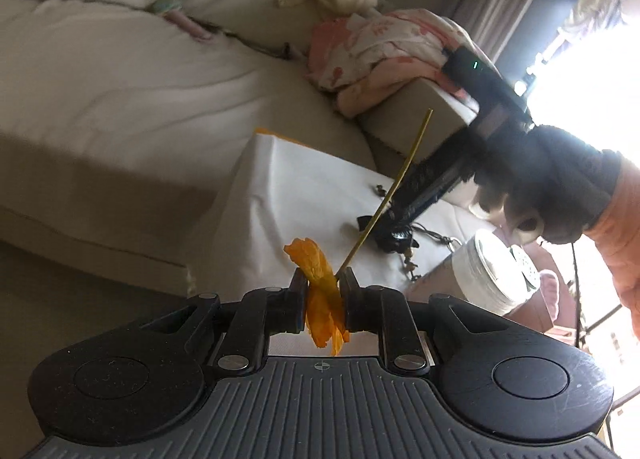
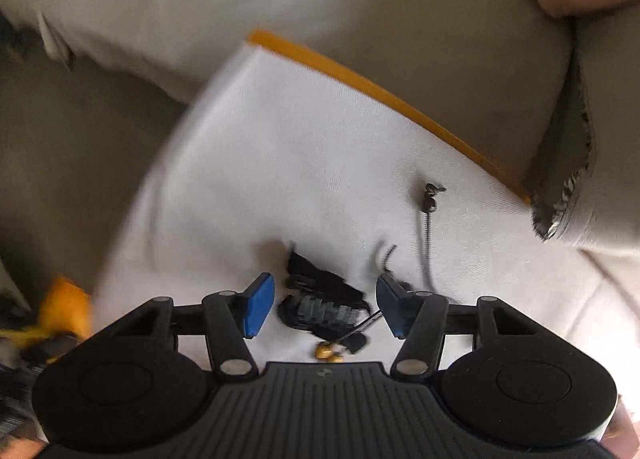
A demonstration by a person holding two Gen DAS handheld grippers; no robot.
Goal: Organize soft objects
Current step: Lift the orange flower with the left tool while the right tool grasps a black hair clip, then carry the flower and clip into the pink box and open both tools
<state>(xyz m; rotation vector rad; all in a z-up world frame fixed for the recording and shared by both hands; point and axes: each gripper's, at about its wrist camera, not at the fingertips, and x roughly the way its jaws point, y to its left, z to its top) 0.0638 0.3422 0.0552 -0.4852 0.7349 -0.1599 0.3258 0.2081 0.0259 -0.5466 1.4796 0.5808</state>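
Note:
My left gripper [image 1: 323, 286] is shut on an orange fabric flower [image 1: 316, 283] whose thin yellow-green stem [image 1: 394, 187] points up and to the right, held above a white cloth [image 1: 304, 195]. My right gripper [image 2: 325, 303] is open, its blue-padded fingers [image 2: 258, 309] on either side of a small black tasselled ornament [image 2: 322, 305] lying on the white cloth [image 2: 304, 163]. The ornament's dark cord [image 2: 428, 235] trails right, with small yellow beads [image 2: 328, 351] near the gripper body. The right gripper also shows in the left wrist view [image 1: 394, 227], low over the ornament.
The white cloth has an orange border [image 2: 384, 95] and lies beside a beige sofa cushion [image 1: 120, 91]. A pink floral blanket [image 1: 384, 55] lies on the sofa arm. A white lidded container [image 1: 496, 275] stands at the right. Bright window beyond.

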